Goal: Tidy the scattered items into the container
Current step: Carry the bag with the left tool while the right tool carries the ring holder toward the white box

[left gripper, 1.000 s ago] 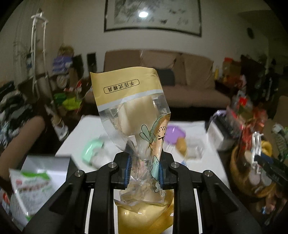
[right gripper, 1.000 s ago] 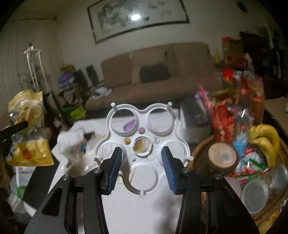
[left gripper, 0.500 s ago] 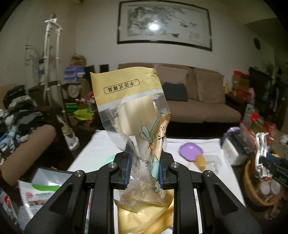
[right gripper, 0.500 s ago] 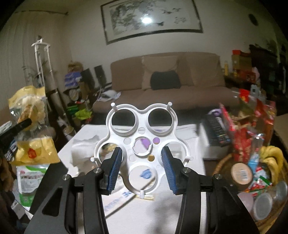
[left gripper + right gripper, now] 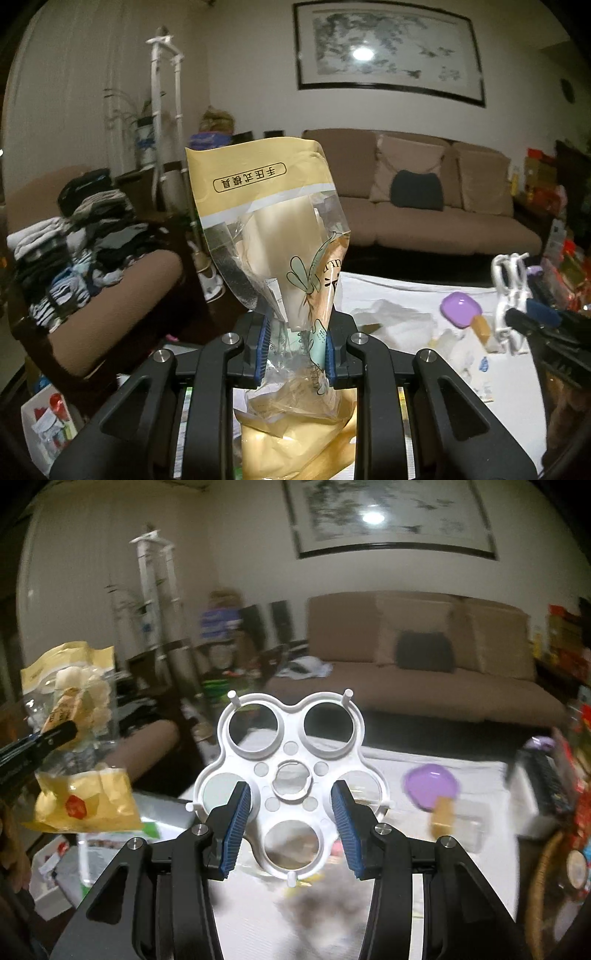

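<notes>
So left wrist view shows the pile of folded clothes (image 5: 70, 243) on a brown armchair arm at left, plus the printed label on the snack bag (image 5: 273, 236); right wrist view shows neither clearly, but it does show the bag from the side, with pale round pieces inside and a red mark on its lower yellow part

Right view also gives the white plastic rack (image 5: 291, 779) face-on: flower-shaped, five big round holes, small pegs at the rim. From the left view the same rack is only a thin white edge at far right

Both views show the white-covered table (image 5: 406, 295) with a purple lid-like thing (image 5: 430, 784) on it, and the brown sofa (image 5: 424, 192) behind. Right view is motion-blurred at the edges

Left gripper (image 5: 295, 347): jaws nearly together, blue pads clamped on the bag's clear middle; bag stands upright above the fingers, yellow end hanging below, held in the air

Right gripper (image 5: 291, 823): jaws about half apart, pads pressed on the rack's two sides; rack upright, held above the table

Can't pick out the container for certain in either view
</notes>
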